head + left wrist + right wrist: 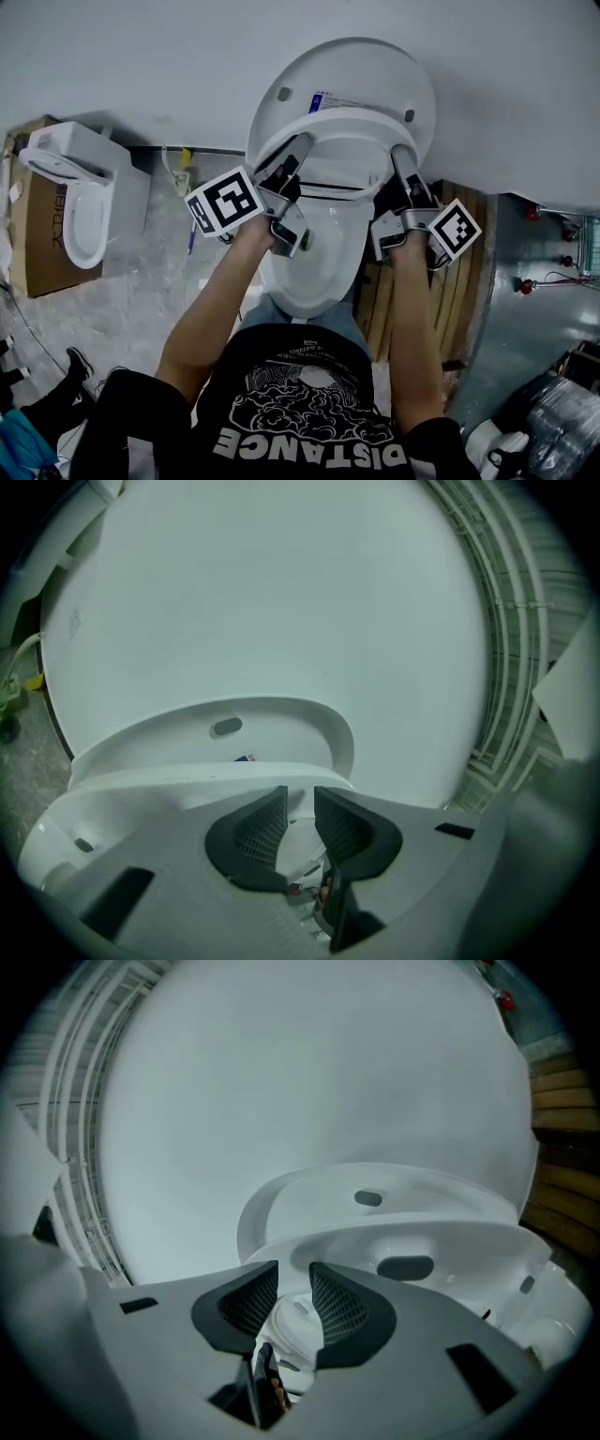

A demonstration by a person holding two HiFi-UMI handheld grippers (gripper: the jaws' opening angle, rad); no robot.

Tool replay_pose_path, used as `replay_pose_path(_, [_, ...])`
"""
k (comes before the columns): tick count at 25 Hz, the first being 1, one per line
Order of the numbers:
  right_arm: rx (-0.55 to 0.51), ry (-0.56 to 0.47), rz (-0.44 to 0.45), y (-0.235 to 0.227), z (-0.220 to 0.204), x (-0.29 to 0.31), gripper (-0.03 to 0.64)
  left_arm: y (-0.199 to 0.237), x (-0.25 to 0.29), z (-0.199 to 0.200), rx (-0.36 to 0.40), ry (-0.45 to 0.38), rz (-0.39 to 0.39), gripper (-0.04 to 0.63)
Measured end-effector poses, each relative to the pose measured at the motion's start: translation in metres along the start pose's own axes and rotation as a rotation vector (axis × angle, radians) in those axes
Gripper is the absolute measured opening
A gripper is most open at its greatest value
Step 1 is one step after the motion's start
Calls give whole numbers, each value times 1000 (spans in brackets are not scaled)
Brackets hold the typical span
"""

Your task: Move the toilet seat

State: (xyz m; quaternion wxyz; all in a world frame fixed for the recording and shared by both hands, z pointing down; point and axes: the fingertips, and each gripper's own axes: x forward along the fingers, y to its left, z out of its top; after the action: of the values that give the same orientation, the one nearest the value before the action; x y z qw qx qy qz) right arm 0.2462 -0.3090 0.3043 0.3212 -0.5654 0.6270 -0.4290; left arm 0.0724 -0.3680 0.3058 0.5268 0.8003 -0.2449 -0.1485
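My left gripper point(296, 148) clenches the left rim of the white plastic toilet seat point(349, 120), and my right gripper point(403, 157) grasps the right rim, which I judge keeps the lift even. The seat looks half-raised between the near white ceramic bowl point(314, 272) and the far upright white lid point(361, 66).

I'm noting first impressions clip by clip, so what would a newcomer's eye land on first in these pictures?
A white toilet fills the middle of the head view, its lid up against the wall and its toilet seat held half raised. The left gripper and right gripper clamp the seat's two sides, one each. A second toilet stands at far left by a cardboard box.
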Motion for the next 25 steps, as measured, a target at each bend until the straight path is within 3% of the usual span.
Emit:
replay_pose_path(8, [26, 49, 5, -15, 21, 45, 117, 18, 42, 23, 45, -12, 59, 95])
replay_pose_path(25, [-37, 78, 14, -13, 27, 61, 106, 20, 53, 35, 113, -60, 79, 96])
